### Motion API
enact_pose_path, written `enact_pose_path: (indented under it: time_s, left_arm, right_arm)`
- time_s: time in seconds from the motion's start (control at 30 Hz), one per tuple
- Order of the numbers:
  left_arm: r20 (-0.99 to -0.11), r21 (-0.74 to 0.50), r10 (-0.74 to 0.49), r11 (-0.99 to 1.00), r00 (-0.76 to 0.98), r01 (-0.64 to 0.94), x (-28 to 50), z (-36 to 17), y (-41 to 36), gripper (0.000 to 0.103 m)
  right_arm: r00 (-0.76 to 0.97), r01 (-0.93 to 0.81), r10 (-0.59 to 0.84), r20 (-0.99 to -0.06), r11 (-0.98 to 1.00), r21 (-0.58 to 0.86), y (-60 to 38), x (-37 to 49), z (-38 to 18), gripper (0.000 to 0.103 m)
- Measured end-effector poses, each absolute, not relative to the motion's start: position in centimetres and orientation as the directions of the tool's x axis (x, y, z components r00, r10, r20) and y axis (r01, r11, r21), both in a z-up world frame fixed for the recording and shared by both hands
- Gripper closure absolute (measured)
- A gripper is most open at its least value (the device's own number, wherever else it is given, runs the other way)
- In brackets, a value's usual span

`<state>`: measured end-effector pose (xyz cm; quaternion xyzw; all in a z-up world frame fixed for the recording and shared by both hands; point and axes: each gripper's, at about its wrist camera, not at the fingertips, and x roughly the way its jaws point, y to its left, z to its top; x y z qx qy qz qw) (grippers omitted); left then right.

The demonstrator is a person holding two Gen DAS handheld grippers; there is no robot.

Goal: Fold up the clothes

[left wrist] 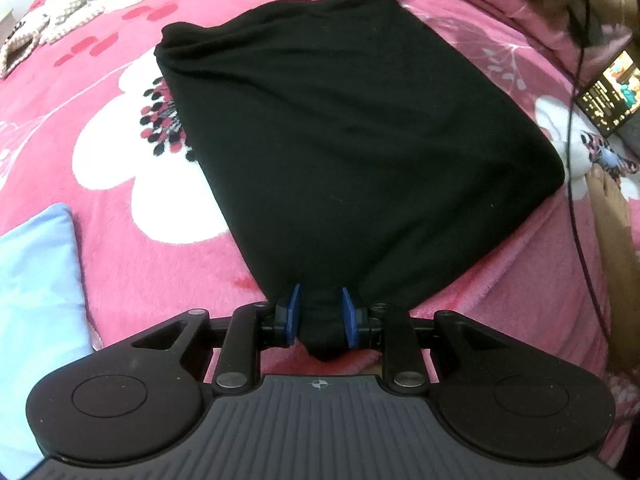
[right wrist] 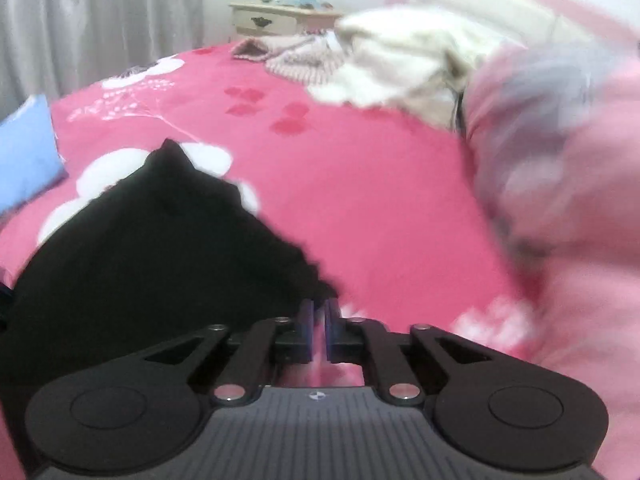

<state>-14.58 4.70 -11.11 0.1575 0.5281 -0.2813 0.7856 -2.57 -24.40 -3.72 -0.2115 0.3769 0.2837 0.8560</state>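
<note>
A black garment (left wrist: 352, 132) lies folded into a rough rectangle on the pink flowered bed cover (left wrist: 140, 272). My left gripper (left wrist: 320, 312) is shut on its near corner, and black cloth bunches between the blue pads (left wrist: 294, 312). In the right wrist view, which is blurred, the same black garment (right wrist: 160, 248) spreads to the left of my right gripper (right wrist: 319, 328). That gripper's jaws stand almost together over the pink bed cover (right wrist: 360, 200), just past the garment's edge. Nothing is between them.
A light blue cloth (left wrist: 36, 280) lies at the left. A lit screen (left wrist: 612, 92) and a black cable (left wrist: 576, 200) are at the right, beside a person's leg (left wrist: 612, 240). A white clothes pile (right wrist: 400, 60), a pink quilt (right wrist: 560, 160) and a nightstand (right wrist: 272, 20) lie beyond.
</note>
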Motion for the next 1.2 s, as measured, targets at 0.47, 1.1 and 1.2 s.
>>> enact_pose_path:
  time_s: [0.47,1.1,1.2]
  left_arm:
    - [-0.909,-0.088,-0.310,0.795,0.277,0.601,-14.6,-11.4,5.5,0.080]
    - [-0.900,-0.112,-0.339,0.788,0.274,0.605,-14.7,-11.5,5.9,0.079]
    - [-0.899,-0.113,-0.340,0.789,0.276,0.604,-14.8,-11.5,6.0,0.079]
  right_arm:
    - [0.315,-0.848,0.477,-0.820,0.529,-0.018,-10.5,2.3,-5.3,0.085]
    - [0.386,-0.829,0.460,-0.799,0.553,-0.082,-6.1,3.1,-7.7,0.100]
    - [0.436,-0.803,0.470,-0.768,0.588,-0.096,-6.0,4.0,-7.2,0.102]
